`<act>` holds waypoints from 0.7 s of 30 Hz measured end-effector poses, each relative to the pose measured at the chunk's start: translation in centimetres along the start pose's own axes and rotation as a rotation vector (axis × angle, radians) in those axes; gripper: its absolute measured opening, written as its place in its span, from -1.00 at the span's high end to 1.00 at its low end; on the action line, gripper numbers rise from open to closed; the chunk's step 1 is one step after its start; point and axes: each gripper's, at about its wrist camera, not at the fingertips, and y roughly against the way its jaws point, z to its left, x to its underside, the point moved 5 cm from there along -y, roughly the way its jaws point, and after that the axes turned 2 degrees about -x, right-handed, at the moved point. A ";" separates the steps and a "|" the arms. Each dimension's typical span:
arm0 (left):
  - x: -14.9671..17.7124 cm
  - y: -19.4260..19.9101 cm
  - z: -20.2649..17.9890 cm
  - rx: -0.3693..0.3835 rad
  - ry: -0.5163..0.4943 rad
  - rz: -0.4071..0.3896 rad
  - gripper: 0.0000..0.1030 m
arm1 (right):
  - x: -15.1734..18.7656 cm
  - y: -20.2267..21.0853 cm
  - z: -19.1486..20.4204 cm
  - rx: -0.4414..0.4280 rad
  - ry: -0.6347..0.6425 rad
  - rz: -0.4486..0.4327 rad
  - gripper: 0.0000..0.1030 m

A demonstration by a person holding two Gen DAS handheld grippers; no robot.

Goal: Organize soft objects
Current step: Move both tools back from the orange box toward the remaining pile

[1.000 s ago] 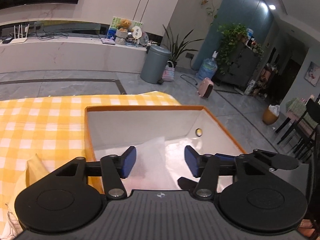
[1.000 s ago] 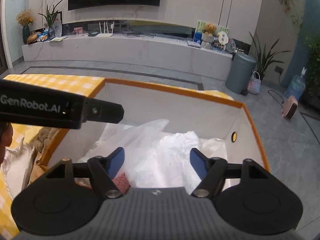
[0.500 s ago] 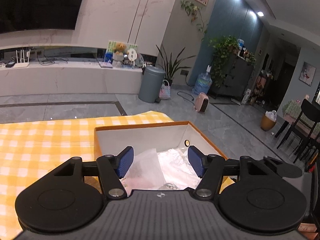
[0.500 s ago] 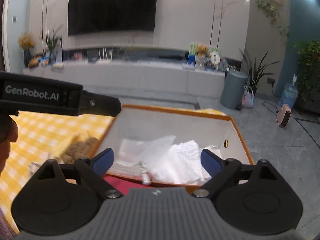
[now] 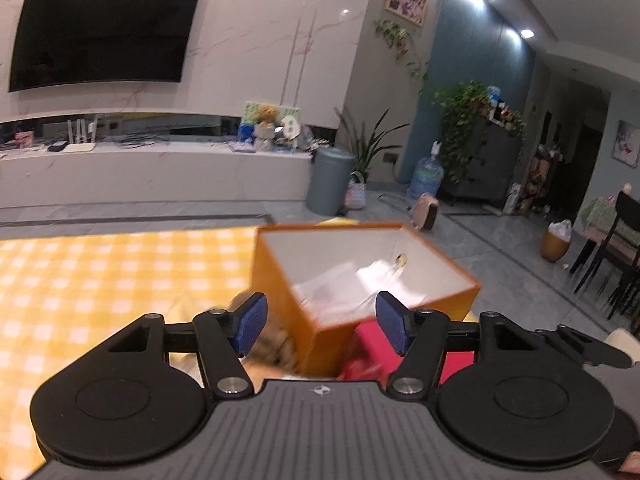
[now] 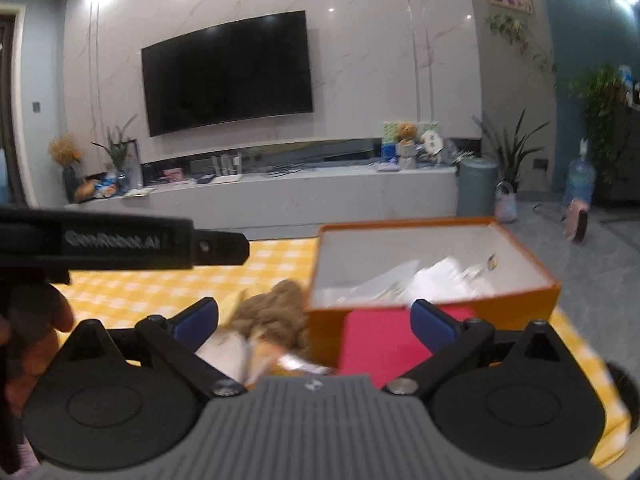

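White bags (image 6: 436, 280) fill the orange box (image 6: 520, 294) on the yellow checked cloth (image 5: 100, 272); both grippers (image 5: 318, 322) (image 6: 314, 320) gape empty, the right just widened. TV (image 6: 228, 76) beyond.

Yellow-checked tablecloth (image 6: 280, 256) mid-frame carries orange box (image 6: 432, 312) right, brown plush (image 6: 276, 312) just left, red item (image 6: 380, 340) in front.

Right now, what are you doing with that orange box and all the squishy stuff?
A person holds a gripper in each hand and is tidying soft things on the yellow checked cloth. The orange box already has white bags inside. The left gripper and right gripper are both open and hold nothing; the right one's jaws have just been opening. A brown fuzzy thing and a red item lie outside the box.
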 end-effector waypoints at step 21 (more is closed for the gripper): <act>8.5 0.3 9.9 -0.078 0.170 0.215 -0.40 | 5.5 -4.7 5.1 -0.082 0.080 0.221 -0.72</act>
